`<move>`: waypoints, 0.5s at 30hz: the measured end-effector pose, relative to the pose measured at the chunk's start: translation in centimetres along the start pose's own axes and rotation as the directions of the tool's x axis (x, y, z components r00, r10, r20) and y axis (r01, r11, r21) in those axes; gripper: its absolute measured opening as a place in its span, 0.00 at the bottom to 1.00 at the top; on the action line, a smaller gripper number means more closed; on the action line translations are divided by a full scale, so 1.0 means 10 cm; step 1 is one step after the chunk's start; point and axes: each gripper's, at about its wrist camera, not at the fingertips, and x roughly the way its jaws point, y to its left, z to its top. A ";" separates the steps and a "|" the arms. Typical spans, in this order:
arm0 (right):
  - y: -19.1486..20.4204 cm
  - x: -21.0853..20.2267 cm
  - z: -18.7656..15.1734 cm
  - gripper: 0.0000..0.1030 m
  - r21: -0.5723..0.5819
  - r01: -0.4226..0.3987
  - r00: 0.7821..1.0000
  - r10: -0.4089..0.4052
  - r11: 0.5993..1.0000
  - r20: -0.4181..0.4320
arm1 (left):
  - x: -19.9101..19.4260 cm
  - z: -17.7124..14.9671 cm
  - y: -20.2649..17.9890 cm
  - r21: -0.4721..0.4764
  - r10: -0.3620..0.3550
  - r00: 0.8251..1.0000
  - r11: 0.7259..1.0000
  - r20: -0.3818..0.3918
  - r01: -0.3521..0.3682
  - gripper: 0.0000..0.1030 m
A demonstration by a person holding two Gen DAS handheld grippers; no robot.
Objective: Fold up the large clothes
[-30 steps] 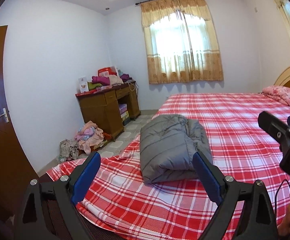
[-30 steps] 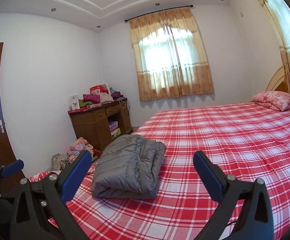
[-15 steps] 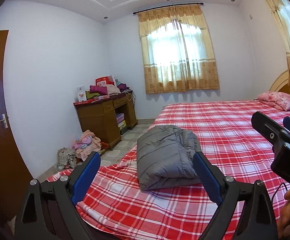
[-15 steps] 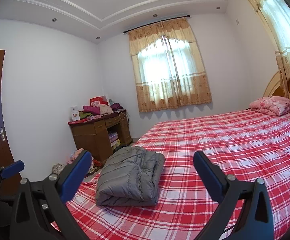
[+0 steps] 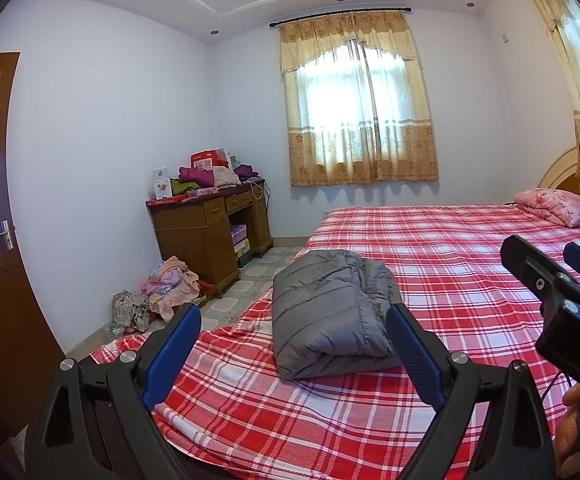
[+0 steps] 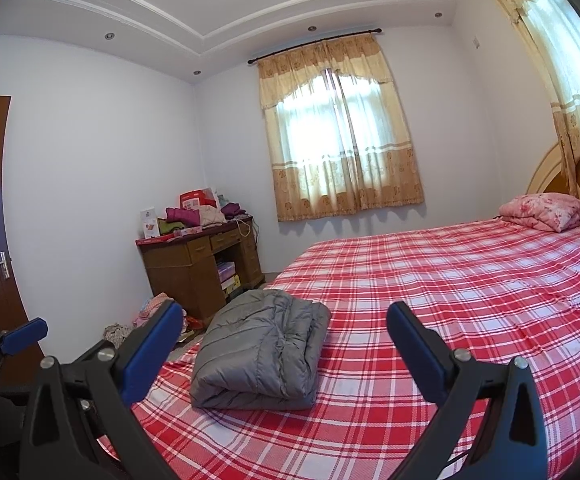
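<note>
step: fold looked finished; both tools were held clear of the garment
left gripper (image 5: 294, 344): fingers spread apart, empty
right gripper (image 6: 285, 344): fingers apart, empty
jacket (image 6: 261, 356): grey quilted puffer, slick, folded into a thick bundle near the foot corner of the bed (image 6: 470, 280)
bed: red-white plaid sheet, flat
next: probably fetch another garment, or press the bundle flatter

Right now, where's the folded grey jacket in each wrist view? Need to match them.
Left wrist: folded grey jacket sits centre frame on the plaid bed, between the open fingers of the left gripper.
Right wrist: folded grey jacket sits left of centre, low, near the bed's foot corner.
Shared landmark: the wooden desk, up and left of the jacket in both.
</note>
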 end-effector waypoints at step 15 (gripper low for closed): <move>-0.06 -0.02 0.00 1.00 0.002 -0.002 1.000 0.002 1.000 0.002 | -0.03 0.00 -0.05 0.008 -0.008 1.000 1.000 0.010 0.007 0.92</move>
